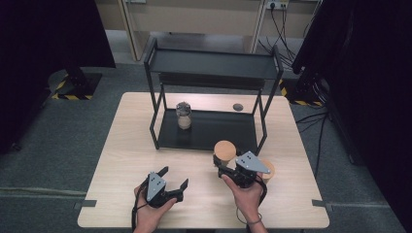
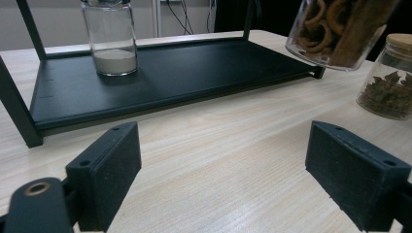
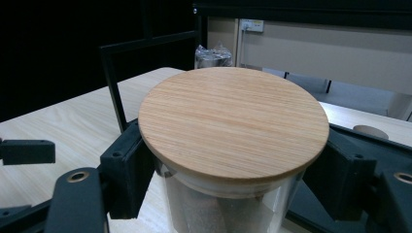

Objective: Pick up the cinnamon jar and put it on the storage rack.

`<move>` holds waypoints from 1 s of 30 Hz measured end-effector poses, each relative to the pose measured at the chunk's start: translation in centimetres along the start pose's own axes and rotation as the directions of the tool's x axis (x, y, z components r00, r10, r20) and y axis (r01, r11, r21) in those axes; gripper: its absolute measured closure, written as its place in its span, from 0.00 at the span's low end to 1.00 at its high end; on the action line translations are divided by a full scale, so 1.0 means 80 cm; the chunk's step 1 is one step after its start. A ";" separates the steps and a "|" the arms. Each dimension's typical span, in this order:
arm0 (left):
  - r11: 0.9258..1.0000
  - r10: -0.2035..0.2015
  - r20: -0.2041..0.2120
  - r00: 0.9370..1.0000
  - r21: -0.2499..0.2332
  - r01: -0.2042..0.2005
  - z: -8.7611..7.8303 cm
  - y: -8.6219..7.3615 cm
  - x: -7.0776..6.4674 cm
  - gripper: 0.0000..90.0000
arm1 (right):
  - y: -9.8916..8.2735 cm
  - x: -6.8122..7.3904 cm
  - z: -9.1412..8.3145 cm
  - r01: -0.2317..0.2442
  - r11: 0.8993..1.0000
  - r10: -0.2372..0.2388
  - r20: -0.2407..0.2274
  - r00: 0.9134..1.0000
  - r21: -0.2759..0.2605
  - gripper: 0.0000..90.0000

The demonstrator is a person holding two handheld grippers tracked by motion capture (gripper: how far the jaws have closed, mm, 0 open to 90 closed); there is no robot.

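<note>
While clamping jar [image 3: 233, 145], right hand [image 1: 248, 194] raised.

High view dim overall, table [image 1: 204, 194] evenly lit from above, dark drapes at 9 and 3 o'clock crushed to black; soft shadows only. Left gripper view brightest, near pads [image 2: 104, 174] slightly soft. Right gripper view: wooden lid [image 3: 233, 121] sharp, background at 12 o'clock blurred

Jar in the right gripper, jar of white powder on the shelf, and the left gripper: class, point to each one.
Jar in the right gripper [image 3: 233, 121], right gripper view, on its wooden lid.
Jar of white powder [image 2: 114, 60], left gripper view, on the powder.
Left gripper [image 1: 174, 180], high view, between its open jaws.
</note>
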State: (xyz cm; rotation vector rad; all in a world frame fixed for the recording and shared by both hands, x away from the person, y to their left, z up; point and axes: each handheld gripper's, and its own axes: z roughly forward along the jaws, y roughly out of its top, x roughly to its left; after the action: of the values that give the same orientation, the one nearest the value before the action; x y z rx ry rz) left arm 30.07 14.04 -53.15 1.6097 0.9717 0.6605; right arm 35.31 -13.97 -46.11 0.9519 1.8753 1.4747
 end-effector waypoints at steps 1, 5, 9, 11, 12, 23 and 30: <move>1.000 0.000 0.000 1.000 0.000 0.000 0.000 0.000 0.000 0.14 | 0.001 -0.001 0.002 -0.003 1.000 0.003 0.003 1.000 0.001 0.29; 1.000 0.000 0.001 1.000 0.000 0.000 0.000 0.000 0.000 0.14 | 0.003 -0.002 0.008 -0.007 1.000 0.007 0.008 1.000 0.002 0.29; 1.000 -0.002 0.001 1.000 -0.001 0.002 0.000 0.000 0.000 0.14 | 0.006 -0.004 0.014 -0.011 1.000 0.011 0.020 1.000 0.003 0.29; 1.000 0.000 0.001 1.000 -0.001 0.000 0.000 0.000 0.000 0.14 | 0.008 -0.005 0.017 -0.013 1.000 0.013 0.024 1.000 0.001 0.29; 1.000 0.001 0.001 1.000 -0.001 -0.001 0.000 0.000 -0.001 0.14 | 0.009 -0.005 0.019 -0.011 1.000 0.011 0.025 1.000 0.001 0.29; 1.000 0.002 0.002 1.000 -0.001 -0.002 0.000 0.000 -0.001 0.14 | 0.017 -0.009 0.038 -0.014 1.000 0.014 0.043 0.999 0.008 0.29; 1.000 0.002 0.003 1.000 -0.003 -0.002 0.000 0.000 -0.001 0.14 | 0.017 -0.009 0.050 -0.012 1.000 0.011 0.055 0.998 0.020 0.29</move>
State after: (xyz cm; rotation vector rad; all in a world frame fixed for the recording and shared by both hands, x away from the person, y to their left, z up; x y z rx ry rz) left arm 30.01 13.98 -53.15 1.6088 0.9674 0.6603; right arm 39.14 -12.07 -45.72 1.0040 1.8514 1.4245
